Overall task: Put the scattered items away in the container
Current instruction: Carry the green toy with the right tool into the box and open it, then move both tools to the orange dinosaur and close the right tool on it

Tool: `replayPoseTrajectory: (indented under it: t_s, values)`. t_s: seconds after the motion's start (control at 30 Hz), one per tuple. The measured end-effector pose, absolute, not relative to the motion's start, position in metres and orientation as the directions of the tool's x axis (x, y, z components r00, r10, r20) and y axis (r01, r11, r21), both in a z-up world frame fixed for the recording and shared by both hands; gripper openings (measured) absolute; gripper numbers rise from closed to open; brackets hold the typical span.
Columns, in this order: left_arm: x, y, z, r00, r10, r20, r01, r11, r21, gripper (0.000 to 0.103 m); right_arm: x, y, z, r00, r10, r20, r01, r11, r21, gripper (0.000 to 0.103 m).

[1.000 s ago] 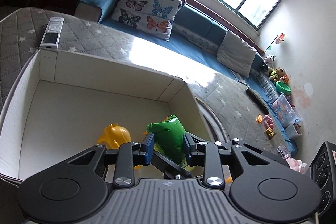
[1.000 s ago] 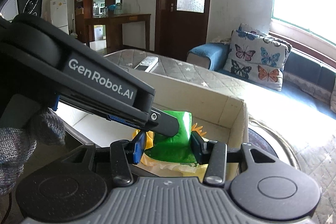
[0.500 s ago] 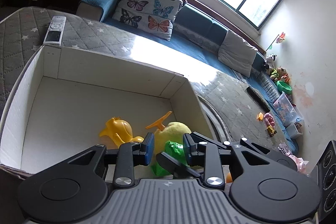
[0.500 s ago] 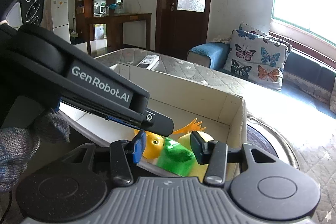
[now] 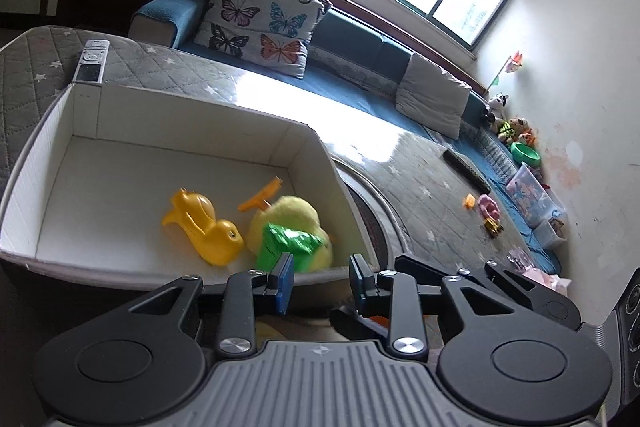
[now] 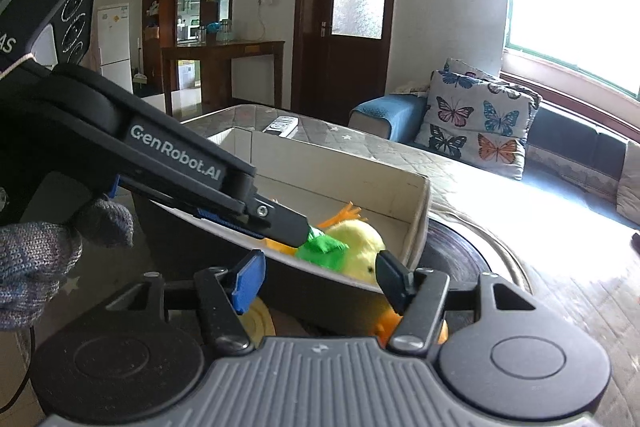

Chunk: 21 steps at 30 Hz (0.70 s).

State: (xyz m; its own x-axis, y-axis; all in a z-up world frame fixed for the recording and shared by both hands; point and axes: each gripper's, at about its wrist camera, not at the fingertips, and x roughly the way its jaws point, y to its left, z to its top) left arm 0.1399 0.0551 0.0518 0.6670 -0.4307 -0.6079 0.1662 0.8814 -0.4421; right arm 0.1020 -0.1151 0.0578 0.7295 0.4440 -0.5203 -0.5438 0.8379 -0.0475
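Observation:
A white cardboard box [image 5: 100, 115] stands on the grey quilted table. Inside lie a yellow plastic duck [image 5: 204, 223], a yellow plush chick [image 5: 292, 217] with orange feet, and a crumpled green packet [image 5: 286, 245] resting on the chick. My left gripper [image 5: 322, 285] is open and empty, just behind the box's near wall. My right gripper [image 6: 318, 281] is open and empty, close to the box's near wall [image 6: 416, 223], with the green packet [image 6: 324, 249] and chick [image 6: 358, 247] beyond it. The left gripper's arm [image 6: 180, 163] crosses the right wrist view.
A remote control [image 5: 92, 67] lies on the table behind the box. A dark round tray [image 5: 372, 219] sits right of the box. Small toys [image 5: 488, 211] and a dark object [image 5: 466, 167] lie farther right. A blue sofa [image 5: 352, 67] with butterfly cushions runs behind.
The green packet was between both grippers' fingers a second ago; it now lies in the box on the plush chick. Both grippers have opened and drawn back from the box.

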Motion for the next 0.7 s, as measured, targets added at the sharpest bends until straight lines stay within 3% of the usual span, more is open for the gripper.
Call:
replayPoseTrajectory:
  t_s: [0.17, 0.23, 0.7]
  values:
    - [0.128, 0.044, 0.046, 0.651, -0.446, -0.614, 0.182, 0.877, -0.444, 0.033, 0.090, -0.136, 0.059, 0.751, 0.418, -0.511, -0.506, 0.861, -0.040, 0.065]
    - [0.126, 0.039, 0.043, 0.639, -0.455, -0.620, 0.188, 0.874, -0.448, 0.033, 0.087, -0.142, 0.058, 0.756, 0.408, -0.512, -0.491, 0.870, -0.033, 0.070]
    - [0.124, 0.005, 0.032, 0.589, -0.481, -0.650, 0.246, 0.872, -0.423, 0.033, 0.089, -0.163, 0.021, 0.737, 0.355, -0.575, -0.443, 0.896, -0.015, 0.072]
